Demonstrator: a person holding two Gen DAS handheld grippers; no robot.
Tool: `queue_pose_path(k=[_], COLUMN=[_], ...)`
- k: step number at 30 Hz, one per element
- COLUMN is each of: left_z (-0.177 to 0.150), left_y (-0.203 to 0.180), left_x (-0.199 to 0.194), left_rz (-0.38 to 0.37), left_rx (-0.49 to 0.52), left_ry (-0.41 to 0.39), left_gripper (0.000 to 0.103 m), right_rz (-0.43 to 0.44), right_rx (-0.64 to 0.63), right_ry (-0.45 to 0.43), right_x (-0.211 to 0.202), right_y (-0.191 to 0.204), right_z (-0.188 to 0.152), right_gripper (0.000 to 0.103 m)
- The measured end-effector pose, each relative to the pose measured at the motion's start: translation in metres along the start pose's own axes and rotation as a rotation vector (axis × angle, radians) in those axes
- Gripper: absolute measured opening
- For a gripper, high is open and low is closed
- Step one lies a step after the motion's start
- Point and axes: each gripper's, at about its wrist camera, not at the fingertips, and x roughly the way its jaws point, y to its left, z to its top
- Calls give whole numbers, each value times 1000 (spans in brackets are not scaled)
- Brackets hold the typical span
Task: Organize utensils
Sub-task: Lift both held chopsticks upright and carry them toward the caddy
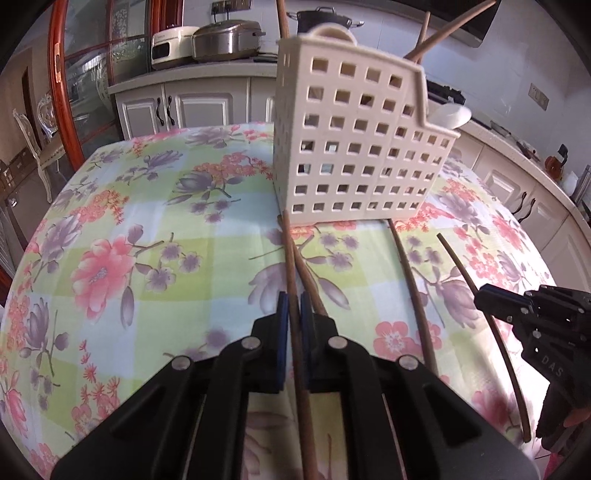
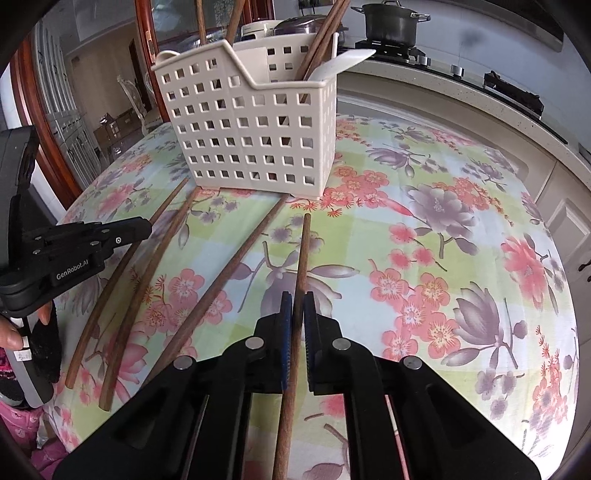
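A cream perforated basket [image 1: 354,147] [image 2: 255,136] stands upright on the flowered tablecloth [image 1: 147,221] and holds several brown chopsticks and a white spoon [image 2: 343,61]. My left gripper [image 1: 294,308] [image 2: 147,226] is shut on a brown chopstick [image 1: 291,258] that points at the basket's foot. A second chopstick [image 1: 310,284] lies right beside it on the cloth. My right gripper [image 2: 297,306] [image 1: 478,297] is shut on another chopstick [image 2: 302,254], also aimed at the basket. Between the two grippers a loose chopstick [image 2: 221,280] [image 1: 413,288] lies on the cloth.
White kitchen cabinets [image 1: 184,107] and a counter with a rice cooker [image 1: 225,38] and a pot [image 2: 391,20] run behind the table. A chair [image 1: 33,147] and a wood-framed glass door stand at the left. A person's hand [image 2: 11,332] grips the left tool.
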Motion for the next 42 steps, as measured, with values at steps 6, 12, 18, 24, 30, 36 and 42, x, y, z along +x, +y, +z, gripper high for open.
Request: queue_pose_path(k=[6,12,18,24,30,36,42], left_z=[-4,-5,-11,-17,-22,-24,-21], left_y=[-1,-4,-9,-14,-21,-25,-27], left_x=[-33,-67,-94,-124,-149,-164,-174], left_rz=[-5,-22,-27,-27,-20,-20,-17], left_rx=[5,13,27,42,62,70,72], left_ry=[-74,-140,-193,-256,-321,-360,-392], left_gripper=[6,6,6,6,6,6,6], right_rz=[15,19,17,11,3,-3,-5], right_rx=[4,-8,-20,-36,-42,-41,-35], right_ry=[-94,-173,-231,-311,-368,-413,-442], right_x=[-30,-60,-82,-110,-130,-147,-155], right_y=[6,13,19,24,26,28,29], right_z=[4,9,10,9,6,5,6], right_gripper=[6,6,6,6,6,6,6])
